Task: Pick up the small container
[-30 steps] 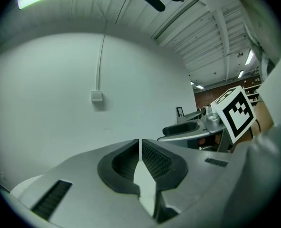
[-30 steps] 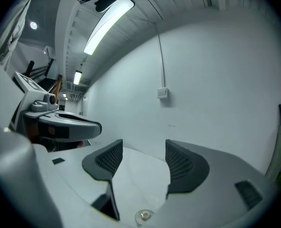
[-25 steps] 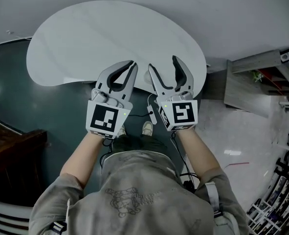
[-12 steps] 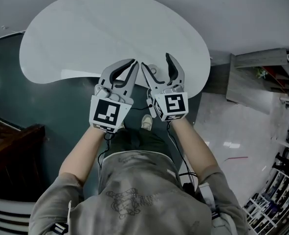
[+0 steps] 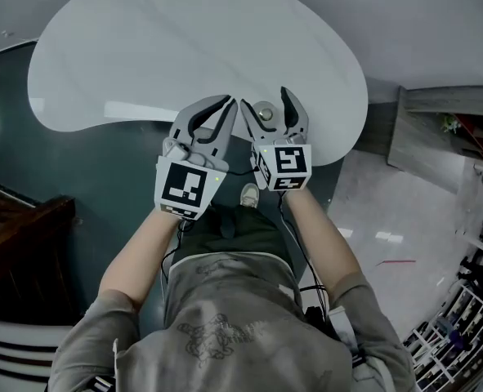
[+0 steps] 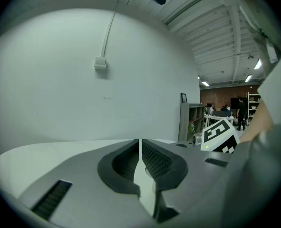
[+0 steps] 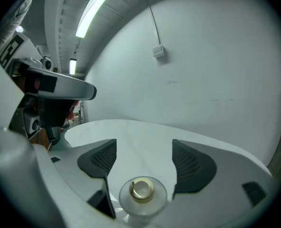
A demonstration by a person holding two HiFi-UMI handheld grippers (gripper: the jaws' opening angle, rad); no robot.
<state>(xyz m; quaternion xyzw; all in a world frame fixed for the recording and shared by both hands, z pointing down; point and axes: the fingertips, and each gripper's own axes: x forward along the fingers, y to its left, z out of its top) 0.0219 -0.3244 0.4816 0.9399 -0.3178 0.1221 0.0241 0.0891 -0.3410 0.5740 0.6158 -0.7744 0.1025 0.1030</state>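
A small clear round container (image 5: pixel 265 114) with a gold knob on its lid (image 7: pixel 142 189) stands near the front edge of the white table (image 5: pixel 184 47). My right gripper (image 5: pixel 264 100) straddles it with the jaws opening wide. In the right gripper view the container sits low between the two dark pads (image 7: pixel 100 158), and neither pad touches it. My left gripper (image 5: pixel 224 102) hovers just left of it over the table edge, jaws shut with nothing between them. The left gripper view shows its tips (image 6: pixel 140 144) pressed together above the table (image 6: pixel 35 148).
Dark teal floor (image 5: pixel 78 178) lies left of the table and pale glossy floor (image 5: pixel 388 219) to the right. A grey shelf unit (image 5: pixel 441 109) stands at the right, dark wooden furniture (image 5: pixel 20 227) at the left. A white wall (image 7: pixel 202 70) rises behind the table.
Both grippers have moved forward over the table's front edge. The right jaws have come around the small container and spread wider. The left jaws stay shut.
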